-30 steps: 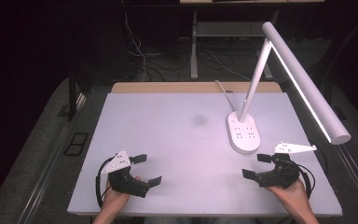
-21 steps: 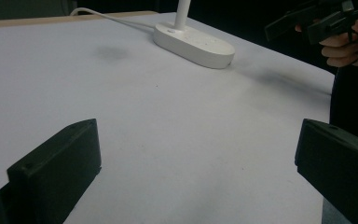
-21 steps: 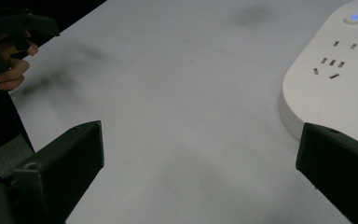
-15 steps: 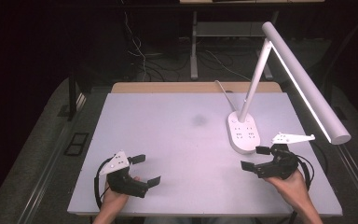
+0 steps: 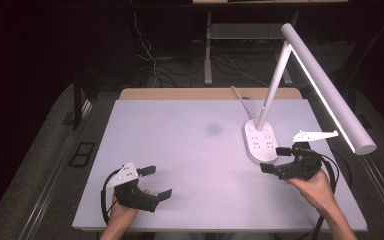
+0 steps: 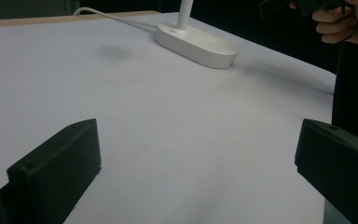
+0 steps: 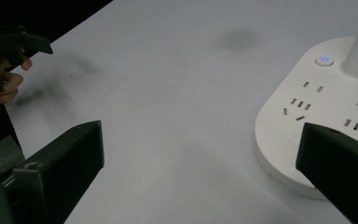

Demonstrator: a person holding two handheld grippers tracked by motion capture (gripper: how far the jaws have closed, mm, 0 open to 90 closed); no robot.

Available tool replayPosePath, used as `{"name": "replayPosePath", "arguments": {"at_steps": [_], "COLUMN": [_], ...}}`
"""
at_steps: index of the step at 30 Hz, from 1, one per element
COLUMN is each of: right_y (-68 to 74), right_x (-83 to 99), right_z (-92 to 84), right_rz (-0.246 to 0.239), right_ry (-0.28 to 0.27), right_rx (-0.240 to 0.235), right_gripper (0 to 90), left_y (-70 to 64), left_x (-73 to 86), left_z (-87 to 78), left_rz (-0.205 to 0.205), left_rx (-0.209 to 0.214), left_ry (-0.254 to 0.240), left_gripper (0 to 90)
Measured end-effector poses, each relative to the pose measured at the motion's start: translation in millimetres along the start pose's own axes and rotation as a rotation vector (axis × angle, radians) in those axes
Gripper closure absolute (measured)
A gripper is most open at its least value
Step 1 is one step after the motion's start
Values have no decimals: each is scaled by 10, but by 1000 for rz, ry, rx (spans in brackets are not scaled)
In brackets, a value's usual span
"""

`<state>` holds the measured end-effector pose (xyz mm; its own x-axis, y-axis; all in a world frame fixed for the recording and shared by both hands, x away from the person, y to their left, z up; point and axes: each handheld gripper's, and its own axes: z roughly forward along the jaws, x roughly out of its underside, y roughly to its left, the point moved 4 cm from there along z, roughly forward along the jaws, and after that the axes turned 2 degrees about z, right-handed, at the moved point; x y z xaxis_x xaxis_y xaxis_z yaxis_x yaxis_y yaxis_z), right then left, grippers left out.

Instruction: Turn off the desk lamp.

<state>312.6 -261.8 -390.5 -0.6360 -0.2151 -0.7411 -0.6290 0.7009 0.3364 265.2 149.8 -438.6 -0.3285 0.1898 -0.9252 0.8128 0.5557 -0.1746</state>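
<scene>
The right gripper (image 5: 276, 159) sits with its jaws spread wide and empty just beside the near edge of the desk lamp's white base (image 5: 260, 142), at the right side of the white table (image 5: 180, 150); in the right gripper view, the base (image 7: 326, 107), with its rows of sockets and a lit power button (image 7: 324, 60), lies just ahead of one jaw, close but not touching. The left gripper (image 5: 157, 182) rests well apart from the lamp at the table's near left corner, jaws likewise wide apart with nothing between them. The lamp's stem leans up from the base and its long white head (image 5: 327, 87) hangs over the right edge.
</scene>
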Motion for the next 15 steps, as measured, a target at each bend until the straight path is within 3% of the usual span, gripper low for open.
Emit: {"name": "replayPosePath", "arguments": {"at_steps": [15], "right_y": [-162], "right_x": [-184], "right_z": [4], "right_rz": [-8], "right_ry": [32], "right_rx": [21], "right_gripper": [7], "left_y": [4], "left_x": [3], "left_z": [0], "left_rz": [-2], "left_rx": [-2], "left_ry": [1], "left_gripper": [0]}}
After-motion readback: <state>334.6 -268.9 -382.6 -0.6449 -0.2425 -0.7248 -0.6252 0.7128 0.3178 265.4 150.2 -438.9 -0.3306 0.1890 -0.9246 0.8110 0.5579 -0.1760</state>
